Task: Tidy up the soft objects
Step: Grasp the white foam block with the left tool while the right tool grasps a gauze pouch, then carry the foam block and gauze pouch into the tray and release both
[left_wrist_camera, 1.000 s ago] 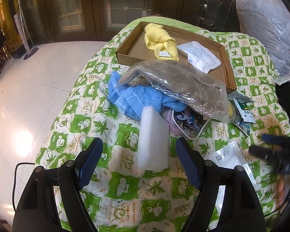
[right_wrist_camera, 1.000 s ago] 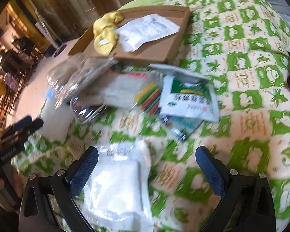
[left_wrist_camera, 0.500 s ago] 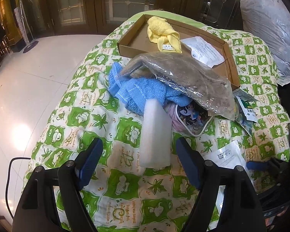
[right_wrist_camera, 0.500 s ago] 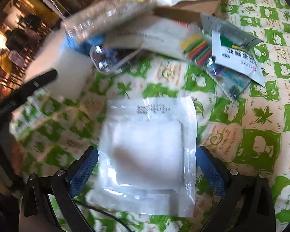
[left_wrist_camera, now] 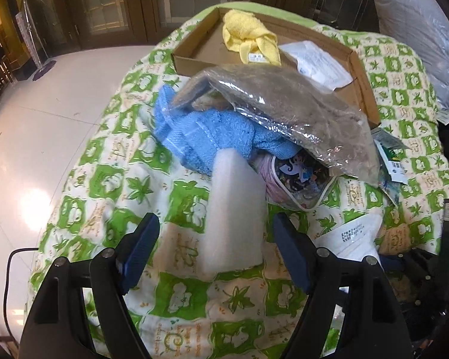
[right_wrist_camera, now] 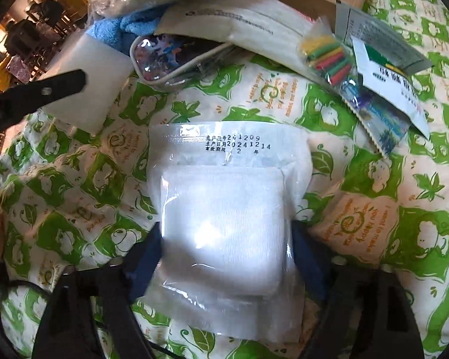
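My left gripper (left_wrist_camera: 215,227) hangs open over the green-patterned quilt (left_wrist_camera: 110,179), its fingers on either side of a white foam block (left_wrist_camera: 233,209) without touching it. Behind the block lie a blue towel (left_wrist_camera: 206,134), a clear pouch with cartoon print (left_wrist_camera: 299,179) and a bagged brown fluffy item (left_wrist_camera: 284,101). My right gripper (right_wrist_camera: 227,245) points down over a sealed white gauze packet (right_wrist_camera: 224,215). Its jaws are closing, with the packet between them and the blue pads (right_wrist_camera: 151,251) at its sides. A yellow cloth (left_wrist_camera: 248,36) and a white packet (left_wrist_camera: 317,59) lie in the cardboard tray (left_wrist_camera: 194,53).
Coloured sticks in a bag (right_wrist_camera: 329,56), a flat white bag (right_wrist_camera: 239,27) and green-white sachets (right_wrist_camera: 386,77) lie right of the pile. A large plastic-wrapped bundle (left_wrist_camera: 419,45) sits far right. The quilt's edge drops to a pale tiled floor (left_wrist_camera: 30,119) on the left.
My right gripper has dropped over the gauze packet and its jaws have narrowed around it. My left gripper has sunk slightly toward the foam block.
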`<state>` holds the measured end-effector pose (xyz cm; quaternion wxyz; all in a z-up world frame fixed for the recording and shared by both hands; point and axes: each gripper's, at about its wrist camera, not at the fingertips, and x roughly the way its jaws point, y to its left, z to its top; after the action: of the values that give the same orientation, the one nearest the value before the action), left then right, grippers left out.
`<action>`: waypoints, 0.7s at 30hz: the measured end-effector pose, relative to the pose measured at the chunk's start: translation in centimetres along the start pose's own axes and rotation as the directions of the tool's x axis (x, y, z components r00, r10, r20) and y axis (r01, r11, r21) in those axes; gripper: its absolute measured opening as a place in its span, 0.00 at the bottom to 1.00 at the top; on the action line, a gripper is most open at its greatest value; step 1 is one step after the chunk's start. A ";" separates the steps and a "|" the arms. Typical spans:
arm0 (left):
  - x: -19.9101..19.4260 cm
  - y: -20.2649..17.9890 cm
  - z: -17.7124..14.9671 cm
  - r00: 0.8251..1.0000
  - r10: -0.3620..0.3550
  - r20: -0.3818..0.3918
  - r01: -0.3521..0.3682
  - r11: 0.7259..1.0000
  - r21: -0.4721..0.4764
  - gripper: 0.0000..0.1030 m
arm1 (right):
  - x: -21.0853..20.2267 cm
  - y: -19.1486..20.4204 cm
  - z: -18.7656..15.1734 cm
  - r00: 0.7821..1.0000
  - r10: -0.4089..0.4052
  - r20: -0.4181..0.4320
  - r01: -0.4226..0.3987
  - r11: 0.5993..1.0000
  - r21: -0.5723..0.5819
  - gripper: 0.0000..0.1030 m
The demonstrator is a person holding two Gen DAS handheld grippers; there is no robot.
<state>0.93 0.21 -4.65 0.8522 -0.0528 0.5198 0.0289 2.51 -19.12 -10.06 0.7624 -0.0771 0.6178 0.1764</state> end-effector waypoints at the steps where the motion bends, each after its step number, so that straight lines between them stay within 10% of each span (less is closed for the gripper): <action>1: 0.3 -0.1 0.1 1.000 -0.007 -0.008 0.007 1.000 -0.001 0.65 | -0.1 0.1 0.0 1.000 0.002 0.004 -0.002 1.000 -0.001 0.68; 3: 0.8 -0.1 0.1 0.999 -0.025 -0.029 0.025 1.000 -0.002 0.30 | -0.4 0.0 -0.1 1.000 0.011 0.011 -0.011 1.000 0.000 0.64; 8: -1.0 0.0 -0.3 0.997 -0.062 0.043 0.063 0.998 -0.005 0.13 | -1.6 -1.0 -0.3 0.999 0.038 0.021 -0.038 0.999 0.010 0.54; 21: -3.9 -0.1 -1.8 0.985 -0.154 0.079 0.156 0.988 -0.008 0.12 | -7.9 -3.8 -1.4 0.992 0.085 0.089 -0.089 0.995 0.041 0.48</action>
<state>-2.42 -0.06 -2.02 0.8711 -0.0980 0.4803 -0.0317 1.23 -24.52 -3.13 0.7818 -0.0253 0.5904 0.1989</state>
